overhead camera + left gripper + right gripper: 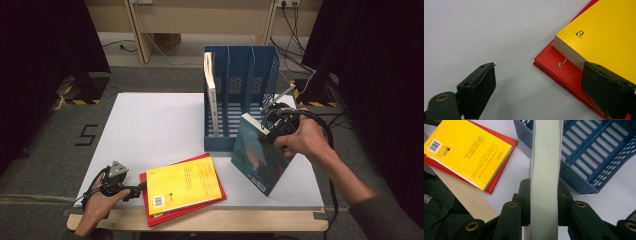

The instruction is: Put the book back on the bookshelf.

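High view: right tongs [266, 131] clamp teal book [256, 159]; keep it upright, steer into blue rack [240, 95]. Left tongs [140, 188] gape open beside yellow book [182, 185].

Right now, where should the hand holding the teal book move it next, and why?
Probably lift the teal book up and toward an open slot of the blue rack. The right gripper clamps its top edge while its bottom corner rests on the table in front.
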